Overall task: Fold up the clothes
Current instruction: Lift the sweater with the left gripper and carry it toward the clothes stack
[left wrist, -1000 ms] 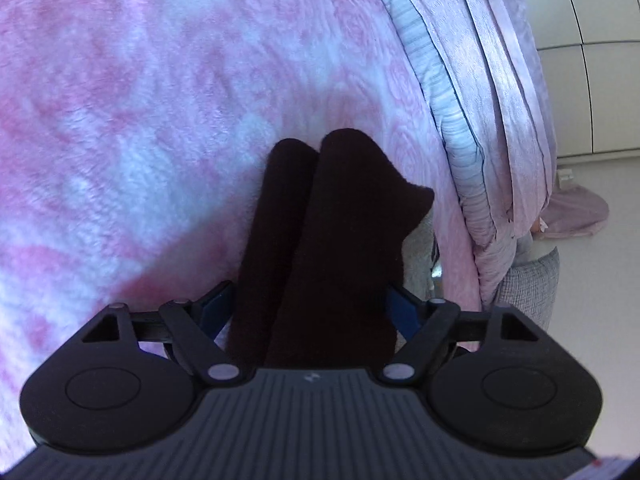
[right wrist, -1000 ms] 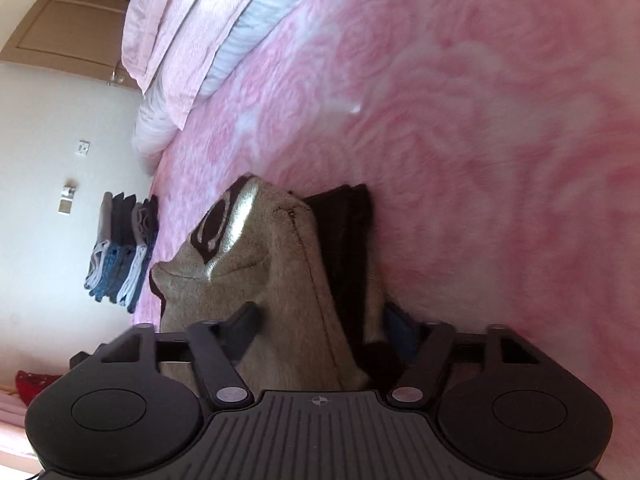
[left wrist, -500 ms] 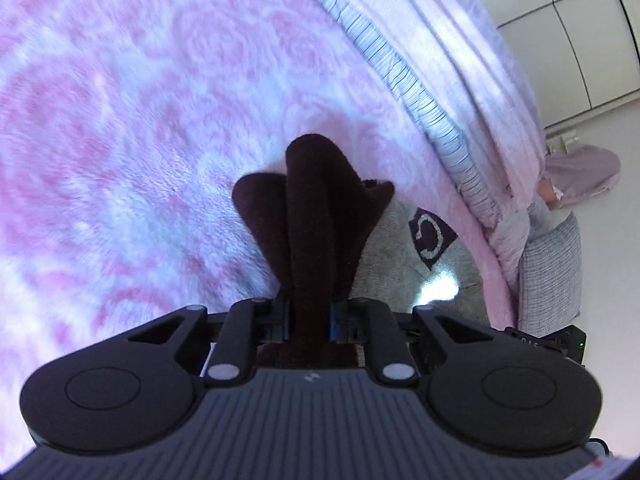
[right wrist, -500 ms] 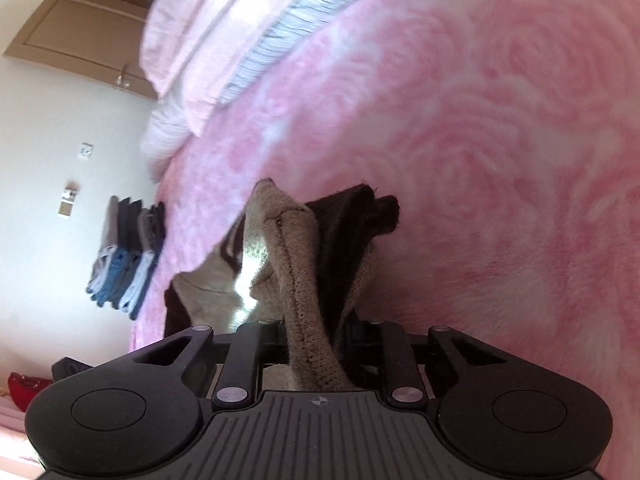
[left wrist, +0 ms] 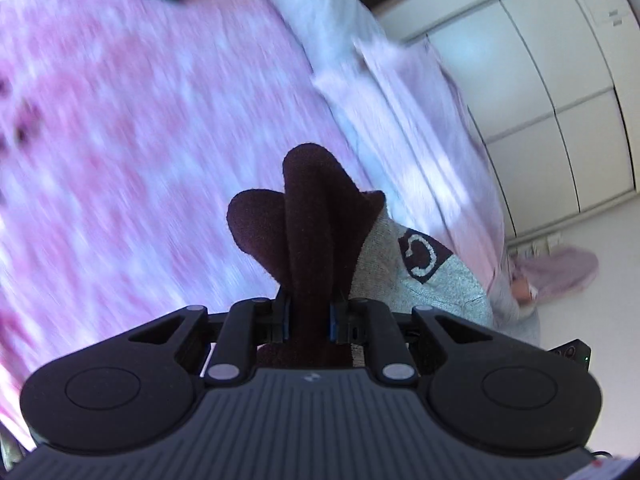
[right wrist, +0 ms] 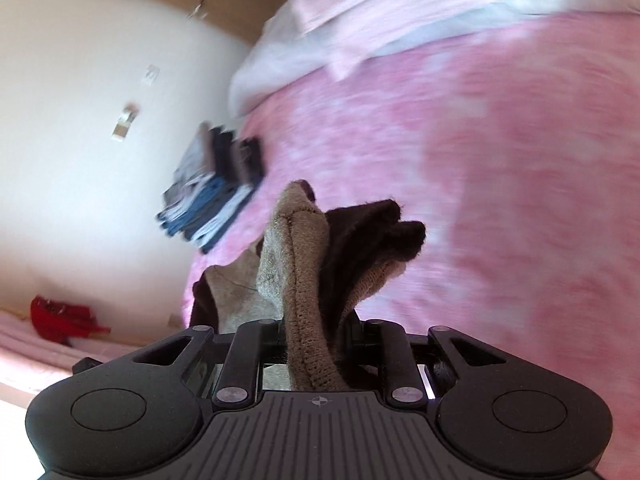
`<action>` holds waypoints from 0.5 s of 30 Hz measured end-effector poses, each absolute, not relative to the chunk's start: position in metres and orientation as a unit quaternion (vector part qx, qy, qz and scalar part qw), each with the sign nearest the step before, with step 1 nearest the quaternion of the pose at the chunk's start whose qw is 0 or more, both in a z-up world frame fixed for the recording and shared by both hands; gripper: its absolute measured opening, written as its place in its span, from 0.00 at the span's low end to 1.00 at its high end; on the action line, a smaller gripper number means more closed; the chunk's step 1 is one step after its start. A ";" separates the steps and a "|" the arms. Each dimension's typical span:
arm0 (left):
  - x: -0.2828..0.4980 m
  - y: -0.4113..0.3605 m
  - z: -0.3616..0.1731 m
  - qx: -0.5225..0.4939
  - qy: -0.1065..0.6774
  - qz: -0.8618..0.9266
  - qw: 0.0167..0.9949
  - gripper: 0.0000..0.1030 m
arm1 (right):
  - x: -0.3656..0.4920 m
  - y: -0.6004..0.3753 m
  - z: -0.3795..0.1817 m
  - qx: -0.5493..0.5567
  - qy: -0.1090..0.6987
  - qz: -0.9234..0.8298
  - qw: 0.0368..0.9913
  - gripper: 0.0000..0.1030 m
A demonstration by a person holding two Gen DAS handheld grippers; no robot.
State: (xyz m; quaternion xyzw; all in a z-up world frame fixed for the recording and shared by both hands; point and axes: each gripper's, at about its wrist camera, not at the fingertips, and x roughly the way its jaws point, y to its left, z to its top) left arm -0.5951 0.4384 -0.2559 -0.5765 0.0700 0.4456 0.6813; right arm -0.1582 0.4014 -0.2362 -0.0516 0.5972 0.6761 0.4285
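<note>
A folded brown and grey knit sweater (left wrist: 312,232) hangs above the pink bed, held at two ends. My left gripper (left wrist: 308,316) is shut on its dark brown fold, which sticks up past the blue pads. A grey panel with a brown patch (left wrist: 420,252) trails to the right of it. In the right wrist view my right gripper (right wrist: 316,340) is shut on the sweater (right wrist: 304,264) where tan-grey and dark brown layers bunch together. Both views are blurred by motion.
A pink rose-patterned blanket (left wrist: 140,140) covers the bed, with a rolled pale pink and white duvet (left wrist: 400,92) along its edge. A stack of folded clothes (right wrist: 216,188) lies at the bed's far side. White wardrobe doors (left wrist: 560,60) stand beyond, and something red (right wrist: 60,316) lies low left.
Both grippers closed on the sweater's ends a second ago and have since lifted it off the blanket. The bed has dropped away in both views.
</note>
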 end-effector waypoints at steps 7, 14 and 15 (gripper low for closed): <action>-0.763 0.558 -0.209 -0.527 0.040 0.476 0.703 0.12 | -0.323 0.540 -0.217 -0.021 0.583 0.707 0.400 0.16; -0.897 0.695 -0.153 -0.479 0.015 0.517 0.709 0.12 | -0.462 0.704 -0.191 0.000 0.563 0.741 0.365 0.16; -0.911 0.713 -0.147 -0.472 0.009 0.522 0.710 0.12 | -0.478 0.727 -0.186 -0.002 0.556 0.747 0.363 0.16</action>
